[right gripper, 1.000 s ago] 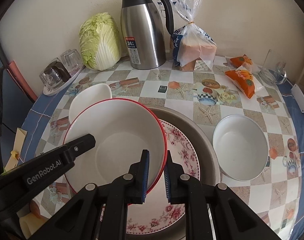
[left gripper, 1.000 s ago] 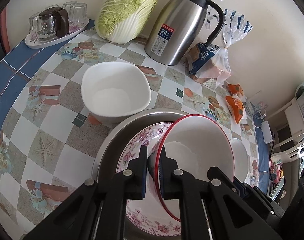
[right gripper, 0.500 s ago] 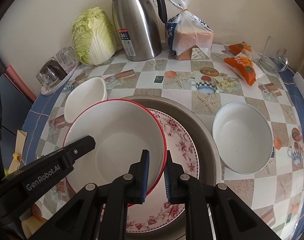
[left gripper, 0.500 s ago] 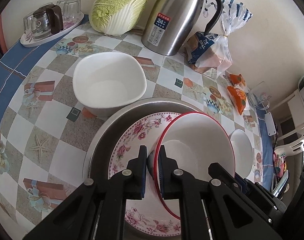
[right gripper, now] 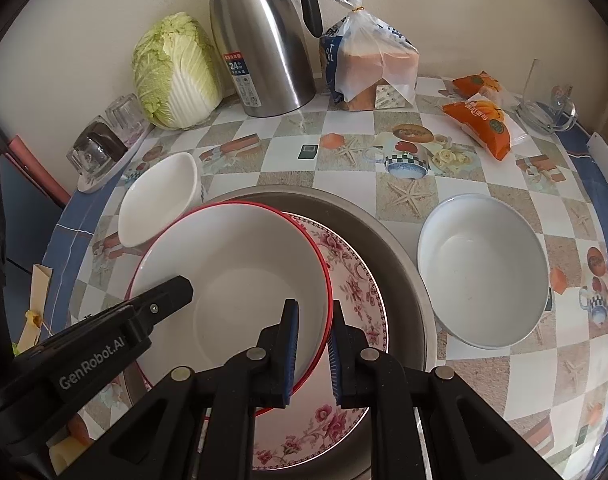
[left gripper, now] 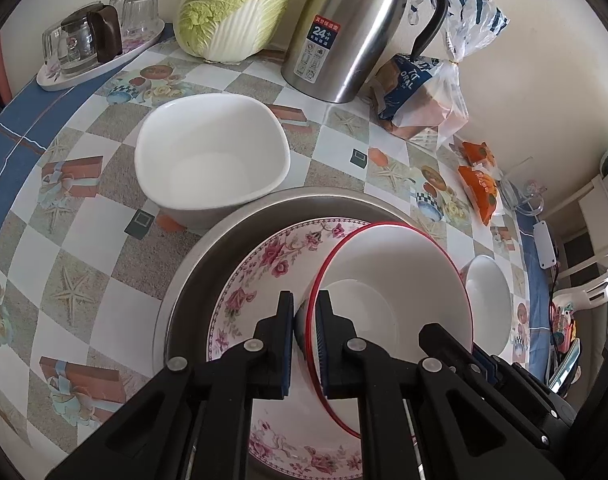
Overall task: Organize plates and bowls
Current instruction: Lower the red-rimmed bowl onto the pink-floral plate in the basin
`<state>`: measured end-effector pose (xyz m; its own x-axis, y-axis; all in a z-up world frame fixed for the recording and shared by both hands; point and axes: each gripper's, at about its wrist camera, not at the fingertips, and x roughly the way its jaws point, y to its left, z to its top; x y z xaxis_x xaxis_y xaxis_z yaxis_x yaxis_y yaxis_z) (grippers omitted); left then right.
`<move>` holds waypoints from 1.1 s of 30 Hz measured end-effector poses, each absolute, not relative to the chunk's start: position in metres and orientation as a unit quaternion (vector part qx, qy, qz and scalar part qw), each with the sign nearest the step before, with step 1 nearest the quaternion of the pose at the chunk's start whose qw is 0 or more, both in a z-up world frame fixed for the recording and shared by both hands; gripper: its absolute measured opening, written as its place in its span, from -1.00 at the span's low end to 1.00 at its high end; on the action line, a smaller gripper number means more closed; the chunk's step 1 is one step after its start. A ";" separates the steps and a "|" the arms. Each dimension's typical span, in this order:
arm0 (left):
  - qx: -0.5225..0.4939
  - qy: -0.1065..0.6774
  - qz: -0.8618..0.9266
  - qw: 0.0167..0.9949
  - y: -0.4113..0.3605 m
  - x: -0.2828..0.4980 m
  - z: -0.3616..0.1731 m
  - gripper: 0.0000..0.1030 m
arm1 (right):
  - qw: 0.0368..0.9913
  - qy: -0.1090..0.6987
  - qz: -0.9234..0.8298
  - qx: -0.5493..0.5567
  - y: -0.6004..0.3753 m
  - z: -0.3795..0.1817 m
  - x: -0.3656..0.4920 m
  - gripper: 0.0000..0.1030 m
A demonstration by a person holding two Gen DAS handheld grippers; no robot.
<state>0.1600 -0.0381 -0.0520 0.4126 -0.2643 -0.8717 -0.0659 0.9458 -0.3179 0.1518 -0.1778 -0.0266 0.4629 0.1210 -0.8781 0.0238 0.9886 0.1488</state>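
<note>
Red-rimmed bowl [right gripper: 231,276]: held over the floral plate [right gripper: 356,280], which lies inside a wide metal basin [right gripper: 400,252] on the bench [right gripper: 344,160]; whether its base already touches the plate I cannot tell.
Left claw [left gripper: 306,340]: clenched on the bowl's rim, one pad inside the wall and one outside.
Right claw [right gripper: 314,344]: clenched on the opposite rim in the same way.
Step in hand: by my reading, a two-handed carry of the bowl, either setting it onto the plate or taking it off.
Other dishes: a squarish white bowl [left gripper: 211,160] sits just beside the basin on the left; a round white bowl [right gripper: 484,268] sits on the bench to the right of the basin.
Risk, tilt: the bowl looks tipped in the left wrist view; if one hand drops faster than the other, the rim could lever out of the thin pads and the bowl would fall onto the plate.
Risk, glaze: both grips are on a smooth, curved rim, so a twist between the two hands could make the pads slide.
Risk, chipping: a hard landing on the floral plate could crack either piece.
Risk, neighbours: a wide sideways swing could knock the squarish white bowl or the round one; the steel jug [right gripper: 263,40], cabbage [right gripper: 175,72] and bread bag [right gripper: 372,64] stand well apart at the back.
</note>
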 end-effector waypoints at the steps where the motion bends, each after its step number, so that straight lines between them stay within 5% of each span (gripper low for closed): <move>1: -0.153 0.538 -0.060 0.827 -0.038 0.160 -0.052 -0.83 | 0.853 0.517 0.029 0.070 -0.177 -0.027 0.152 -0.69; 33: -0.180 0.542 -0.055 0.819 -0.031 0.163 -0.055 -0.77 | 0.855 0.513 0.038 0.068 -0.177 -0.027 0.155 -0.66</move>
<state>0.1626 -0.0314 -0.0548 0.4072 -0.2852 -0.8677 -0.1053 0.9290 -0.3548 0.1550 -0.1771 -0.0268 0.4713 0.1343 -0.8717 0.0051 0.9879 0.1550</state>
